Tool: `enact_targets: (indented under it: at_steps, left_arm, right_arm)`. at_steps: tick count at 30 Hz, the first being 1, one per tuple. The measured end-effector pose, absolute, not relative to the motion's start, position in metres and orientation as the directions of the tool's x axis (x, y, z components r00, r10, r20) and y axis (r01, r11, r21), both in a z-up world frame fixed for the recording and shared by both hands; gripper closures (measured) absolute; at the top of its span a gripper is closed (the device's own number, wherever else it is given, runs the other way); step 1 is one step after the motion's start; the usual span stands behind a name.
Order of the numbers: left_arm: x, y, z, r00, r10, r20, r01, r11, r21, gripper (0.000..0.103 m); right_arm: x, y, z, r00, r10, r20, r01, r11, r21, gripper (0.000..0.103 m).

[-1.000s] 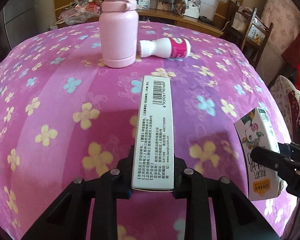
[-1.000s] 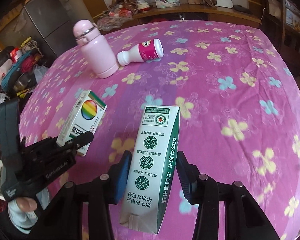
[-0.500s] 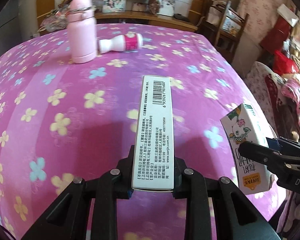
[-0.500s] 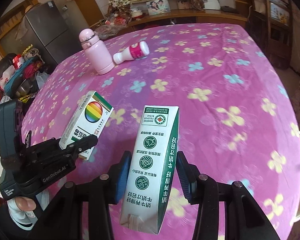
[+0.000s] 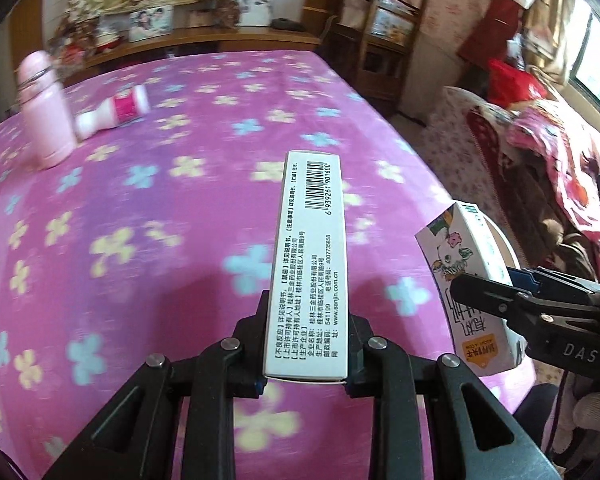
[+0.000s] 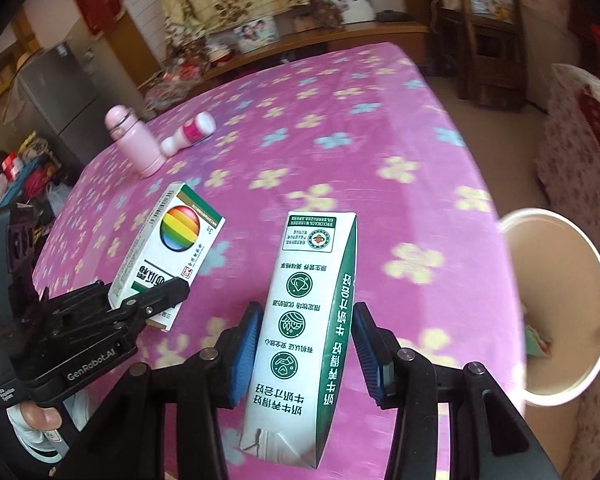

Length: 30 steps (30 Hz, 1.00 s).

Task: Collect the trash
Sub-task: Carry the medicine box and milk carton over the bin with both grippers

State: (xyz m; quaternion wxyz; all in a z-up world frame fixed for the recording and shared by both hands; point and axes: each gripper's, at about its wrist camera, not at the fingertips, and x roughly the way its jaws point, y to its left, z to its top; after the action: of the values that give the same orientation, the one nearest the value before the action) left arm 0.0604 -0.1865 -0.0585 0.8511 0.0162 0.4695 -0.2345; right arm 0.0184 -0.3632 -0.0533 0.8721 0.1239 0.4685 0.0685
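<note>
Medicine box [image 5: 306, 264], bin [image 6: 556, 308] beside table [image 6: 400, 128]

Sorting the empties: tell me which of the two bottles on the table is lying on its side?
The small white bottle with the magenta label lies on its side; the taller pink flask beside it stands upright.

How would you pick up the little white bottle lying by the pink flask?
Grip the small bottle across its wide pink-banded middle, coming from above. It lies on its side, and its narrow neck sits close to the pink flask, leaving little room there.
</note>
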Motion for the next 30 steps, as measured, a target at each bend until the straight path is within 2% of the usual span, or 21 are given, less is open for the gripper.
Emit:
enact_targets:
  at_steps: [17,30]
  left_arm:
    - [0.041,-0.348,-0.056,0.336,-0.478,-0.811,0.599,0.773,-0.208,0.075]
    - [0.042,-0.426,-0.067,0.263,-0.504,-0.823,0.653,0.721,-0.233,0.074]
  right_arm:
    - [-0.028,-0.517,-0.064,0.57,0.059,-0.82,0.25,0.938,0.242,0.055]
    - [-0.026,-0.596,-0.089,0.535,-0.057,-0.843,0.394,0.899,0.19,0.054]
